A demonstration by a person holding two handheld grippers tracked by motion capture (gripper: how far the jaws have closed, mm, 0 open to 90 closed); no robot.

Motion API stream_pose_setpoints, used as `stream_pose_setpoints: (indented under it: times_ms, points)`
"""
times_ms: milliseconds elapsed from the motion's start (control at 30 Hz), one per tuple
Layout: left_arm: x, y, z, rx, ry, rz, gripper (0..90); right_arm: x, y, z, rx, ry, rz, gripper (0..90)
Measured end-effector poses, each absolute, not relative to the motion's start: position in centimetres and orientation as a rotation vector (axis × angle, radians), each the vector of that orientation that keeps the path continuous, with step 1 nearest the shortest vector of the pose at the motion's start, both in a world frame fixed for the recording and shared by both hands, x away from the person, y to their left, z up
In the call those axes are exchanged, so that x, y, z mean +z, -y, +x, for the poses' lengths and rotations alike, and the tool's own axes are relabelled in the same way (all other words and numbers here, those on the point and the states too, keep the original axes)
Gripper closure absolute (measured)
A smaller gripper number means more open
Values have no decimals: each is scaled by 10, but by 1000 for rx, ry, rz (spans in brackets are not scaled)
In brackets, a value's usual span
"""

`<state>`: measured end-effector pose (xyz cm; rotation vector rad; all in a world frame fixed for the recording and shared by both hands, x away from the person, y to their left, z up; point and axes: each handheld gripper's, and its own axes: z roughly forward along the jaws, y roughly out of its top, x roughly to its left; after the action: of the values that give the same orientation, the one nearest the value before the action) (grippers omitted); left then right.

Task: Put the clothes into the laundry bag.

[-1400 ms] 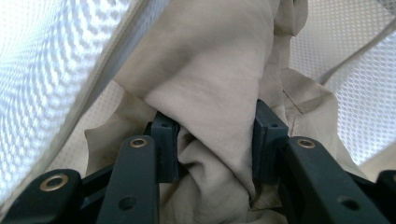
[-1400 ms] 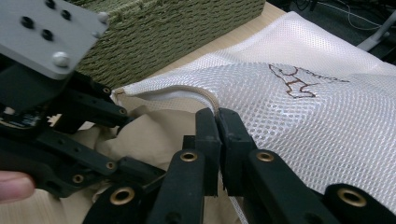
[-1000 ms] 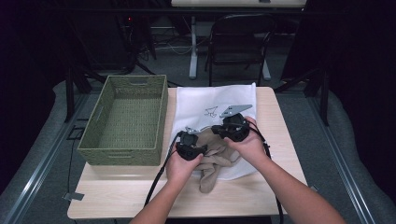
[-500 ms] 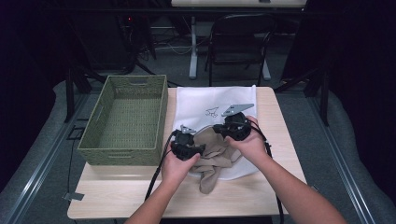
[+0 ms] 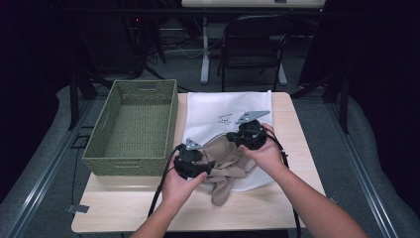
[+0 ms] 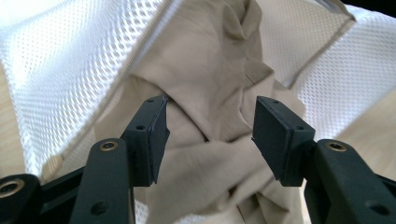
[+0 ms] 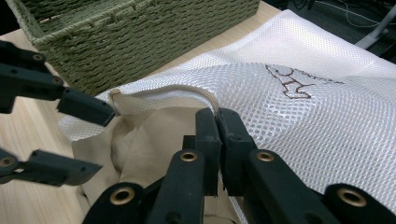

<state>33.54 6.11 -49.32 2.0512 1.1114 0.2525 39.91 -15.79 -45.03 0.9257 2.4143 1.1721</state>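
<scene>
Right gripper (image 7: 217,114) clamped on the white mesh laundry bag's (image 5: 237,106) rim; left gripper (image 6: 210,133), jaws just opening, poised around the beige garment (image 6: 215,70) spilling out. Woven basket (image 5: 133,126) close alongside.

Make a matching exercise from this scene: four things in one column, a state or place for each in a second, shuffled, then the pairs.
1. woven basket
2. beige garment
3. left gripper
4. right gripper

A. fingers apart, gripping nothing
B. clamped on the mesh bag's rim
C. at the table's left
D. halfway inside the bag's mouth

Pairs: 1-C, 2-D, 3-A, 4-B
</scene>
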Motion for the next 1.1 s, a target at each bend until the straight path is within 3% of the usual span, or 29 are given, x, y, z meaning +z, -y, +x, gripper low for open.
stream_pose_setpoints:
  times_ms: [567, 1100]
  points:
    - [-516, -58, 300, 184, -1044, 2125, 435, -452, 160, 397, 1167, -2407, 928, 874]
    - [-547, -39, 294, 146, -1032, 2218, 438, -453, 158, 397, 1177, -2409, 930, 874]
